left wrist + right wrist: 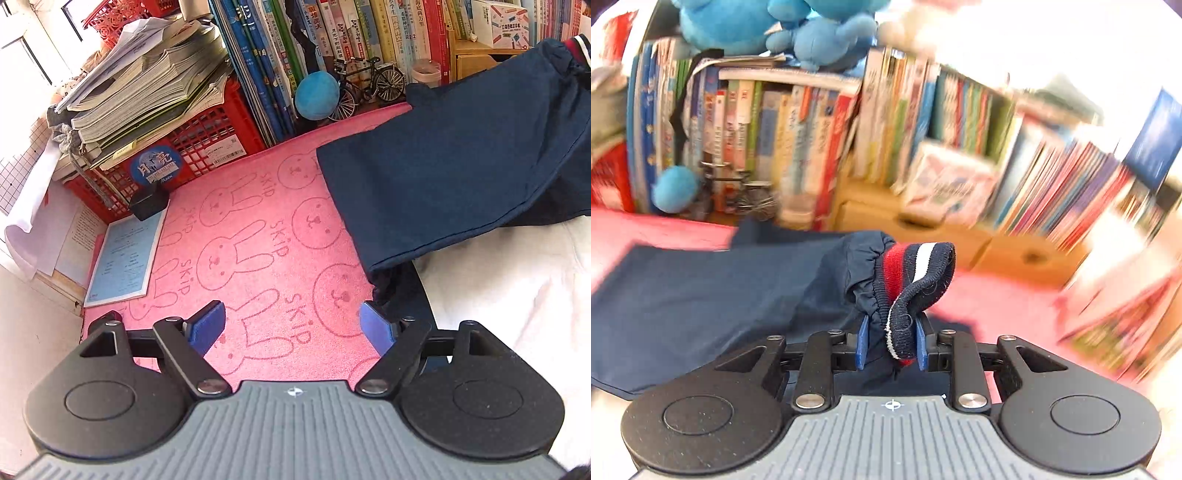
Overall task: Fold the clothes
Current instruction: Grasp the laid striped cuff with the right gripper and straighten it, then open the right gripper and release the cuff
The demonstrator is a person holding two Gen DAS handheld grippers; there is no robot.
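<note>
Left gripper (pixel 293 325): fingers wide apart, nothing between the blue pads (pixel 207 325), hovering over the pink mat (pixel 251 240).

Right gripper (pixel 892 345): clamped on the striped cuff (pixel 916 273) of the navy garment (pixel 713 295). Cuff knit in red, white and navy bands, bunched and folded over between the pads, elastic gathers just behind it. Background in the right wrist view motion-blurred.

Navy garment in the left wrist view (pixel 443 177): spread on the far right part of the mat, one hemmed edge lifted off the surface and hanging over a white cloth (pixel 517 295) at the near right. Striped cuff visible at the top right corner (pixel 576 46).

Readable text:
- Mat: "SKIP" repeated beside outline rabbit faces.
- Red crate (pixel 207 144): round blue sticker (pixel 155 166) with Chinese characters and "Moon"; white barcode label too small to read.
- Book spines (pixel 369 33): Chinese titles, mostly too small or skewed to read.
- Light blue booklet (pixel 125 258) on the mat's left edge: print illegible.

Other items: stack of papers (pixel 147 77) on top of the crate, small black box (pixel 147 201) touching the crate's front, blue ball (pixel 317 95) just beside a miniature bicycle (pixel 365 83) against the books. Blue plush toy (pixel 783 26) on top of the bookshelf in the right wrist view.
</note>
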